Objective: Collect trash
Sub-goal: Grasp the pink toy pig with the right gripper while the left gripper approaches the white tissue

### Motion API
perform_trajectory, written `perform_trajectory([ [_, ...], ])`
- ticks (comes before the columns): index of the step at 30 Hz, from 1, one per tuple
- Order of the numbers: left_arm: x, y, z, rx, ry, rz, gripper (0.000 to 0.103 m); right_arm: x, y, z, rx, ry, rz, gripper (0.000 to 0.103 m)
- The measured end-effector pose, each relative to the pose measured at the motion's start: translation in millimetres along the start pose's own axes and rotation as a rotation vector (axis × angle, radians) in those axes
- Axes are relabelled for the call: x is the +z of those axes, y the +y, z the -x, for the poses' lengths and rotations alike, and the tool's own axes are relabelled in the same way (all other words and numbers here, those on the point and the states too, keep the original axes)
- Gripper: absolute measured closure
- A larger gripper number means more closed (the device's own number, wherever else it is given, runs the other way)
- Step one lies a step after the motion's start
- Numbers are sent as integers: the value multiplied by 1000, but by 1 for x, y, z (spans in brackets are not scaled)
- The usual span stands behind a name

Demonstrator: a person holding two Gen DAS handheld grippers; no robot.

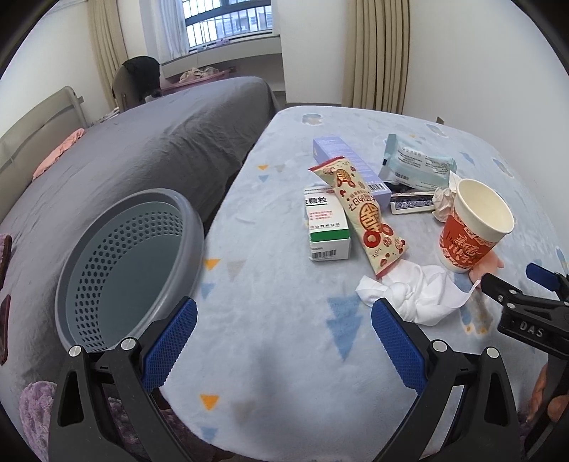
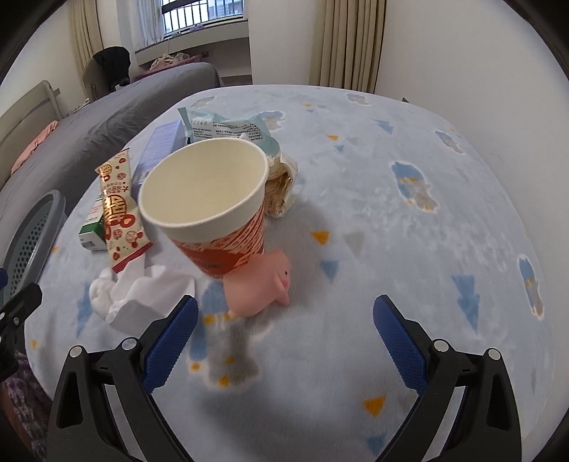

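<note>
A grey perforated bin (image 1: 128,263) stands at the table's left edge, its rim also seen in the right wrist view (image 2: 32,238). Trash lies on the blue blanket: a red-and-white paper cup (image 1: 473,227) (image 2: 213,202), a white tissue (image 1: 416,295) (image 2: 138,291), a snack wrapper (image 1: 362,213) (image 2: 119,209), a green-and-white medicine box (image 1: 325,224) (image 2: 93,227), a purple box (image 1: 341,152), a wipes pack (image 1: 416,165) (image 2: 227,129) and crumpled paper (image 2: 282,184). A pink toy (image 2: 263,288) leans at the cup's base. My left gripper (image 1: 284,341) hangs open near the tissue. My right gripper (image 2: 286,344) is open just short of the toy and cup.
A bed with a grey cover (image 1: 135,149) runs along the left, beyond the bin. Beige curtains (image 1: 377,53) and a window (image 1: 224,21) are at the back. The blanket-covered table (image 2: 409,220) stretches bare to the right. The right gripper's black body (image 1: 530,320) shows at the left view's right edge.
</note>
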State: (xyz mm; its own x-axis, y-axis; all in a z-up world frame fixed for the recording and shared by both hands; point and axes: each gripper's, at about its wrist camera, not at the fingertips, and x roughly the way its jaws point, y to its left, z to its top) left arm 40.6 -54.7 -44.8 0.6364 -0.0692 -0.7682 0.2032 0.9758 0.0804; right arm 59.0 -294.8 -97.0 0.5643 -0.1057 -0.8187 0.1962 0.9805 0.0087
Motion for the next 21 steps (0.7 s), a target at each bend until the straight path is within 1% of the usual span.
perform_trajectory([
  [4,0,-7,-6,-3,10,-9,6,5,0,-13,-1,22,5,9],
  [6,0,-9,-9,-1,14,-14,6,6,-1,-18,15,33,-4,9],
  [14,-1,-16,-15,-7,17,-29,6,9,0,-24,32,36,0,10],
  [16,-1,-17,-16,-10,21,-31,6,9,2,-25,37,41,11,25],
  [17,-2,-18,-16,-16,24,-32,6,7,4,-26,41,52,18,34],
  [18,-2,-19,-16,-18,26,-33,6,7,6,-27,50,64,23,38],
  [19,-3,-21,-15,-18,27,-35,6,6,7,-27,48,63,26,38],
  [20,-3,-22,-15,-19,28,-38,6,6,8,-26,51,57,30,44],
  [21,-3,-23,-14,-20,29,-39,6,6,8,-24,61,58,32,54],
])
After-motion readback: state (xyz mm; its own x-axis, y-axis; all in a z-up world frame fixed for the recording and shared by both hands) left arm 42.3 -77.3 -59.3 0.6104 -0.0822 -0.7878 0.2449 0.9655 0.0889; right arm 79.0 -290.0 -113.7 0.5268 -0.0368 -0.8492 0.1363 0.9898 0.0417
